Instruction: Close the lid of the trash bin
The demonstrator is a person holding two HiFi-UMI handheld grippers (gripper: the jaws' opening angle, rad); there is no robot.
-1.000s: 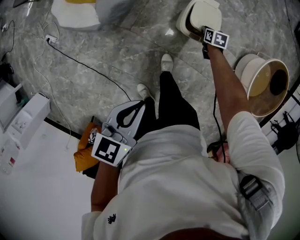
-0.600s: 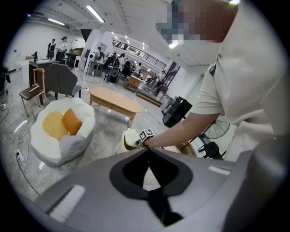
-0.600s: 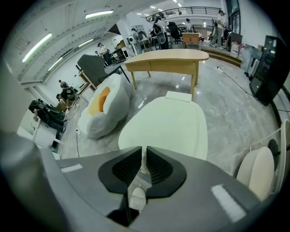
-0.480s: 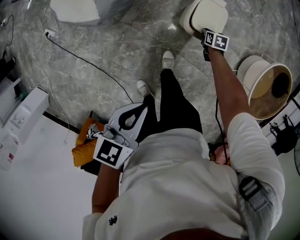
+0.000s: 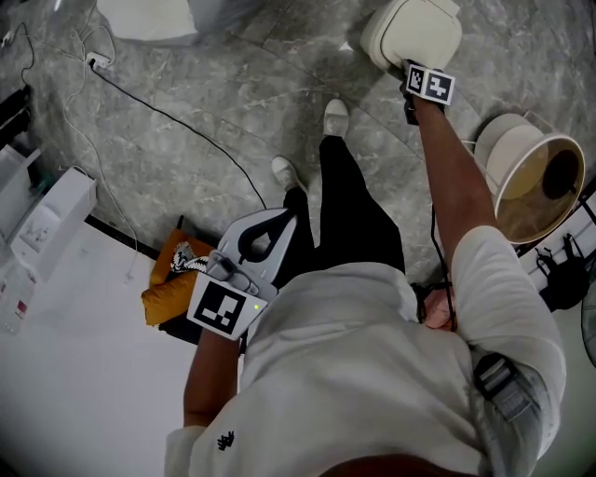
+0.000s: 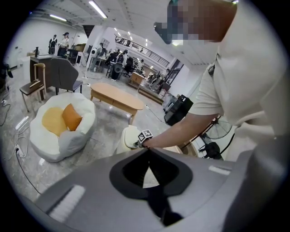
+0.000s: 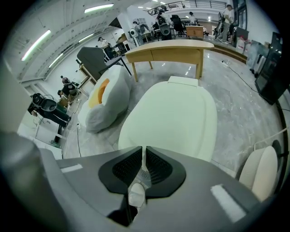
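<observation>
The cream trash bin point(image 5: 414, 33) stands on the grey stone floor at the top of the head view, its lid point(image 7: 172, 118) lying flat over it. My right gripper point(image 5: 410, 73) reaches out on a straight arm to the bin's near edge, jaws shut with only a thin slit between them, just above the lid. My left gripper point(image 5: 277, 218) is held back near my waist, shut and empty. In the left gripper view point(image 6: 148, 150) the trash bin point(image 6: 128, 138) shows beyond the tips, with the right gripper's marker cube point(image 6: 145, 136) against it.
A round cream tub with a wooden inside point(image 5: 533, 172) lies right of the bin. A beanbag point(image 5: 149, 17) sits at the top left, and a black cable point(image 5: 168, 121) runs across the floor. An orange cushion point(image 5: 172, 275) lies beside a white table point(image 5: 74, 373). A wooden table point(image 7: 167, 47) stands behind the bin.
The dark gap under the bin's lid, seen a second ago, has closed as the lid came down. The right gripper shifted slightly; the left stayed by my waist.
</observation>
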